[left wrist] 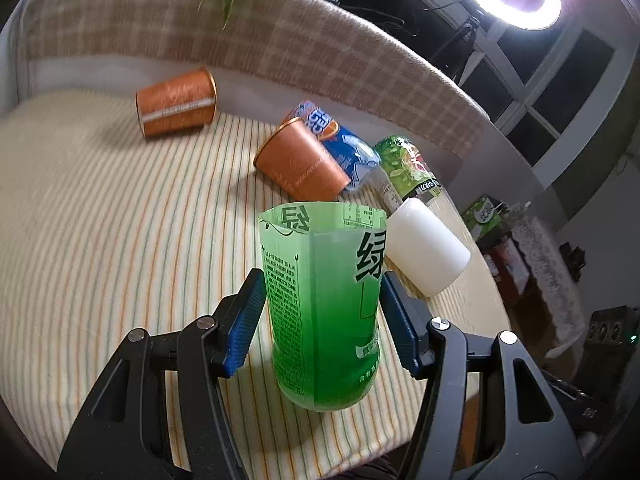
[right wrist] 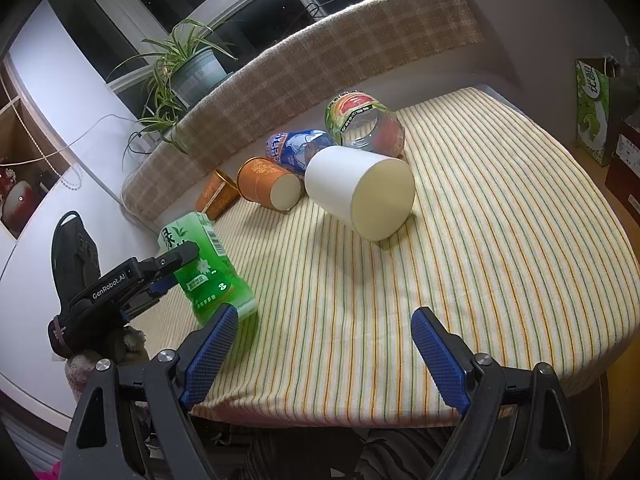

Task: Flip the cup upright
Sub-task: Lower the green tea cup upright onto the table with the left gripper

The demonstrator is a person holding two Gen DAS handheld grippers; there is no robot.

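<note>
A green cut-bottle cup (left wrist: 324, 308) stands upright, mouth up, on the striped cloth; it also shows in the right wrist view (right wrist: 204, 264). My left gripper (left wrist: 320, 320) is around it, blue pads close to both sides with a small gap on the left, so contact is unclear. My right gripper (right wrist: 324, 352) is open and empty above the near edge of the cloth. A white cup (right wrist: 358, 192) lies on its side, also visible in the left wrist view (left wrist: 426, 250).
Two orange cups (left wrist: 178, 102) (left wrist: 300, 160), a blue cut-bottle cup (left wrist: 344, 146) and a green-red cut-bottle cup (left wrist: 408, 166) lie on their sides at the back. A plaid backrest (left wrist: 280, 36) borders the striped cloth (right wrist: 500, 240). A potted plant (right wrist: 188, 68) stands behind.
</note>
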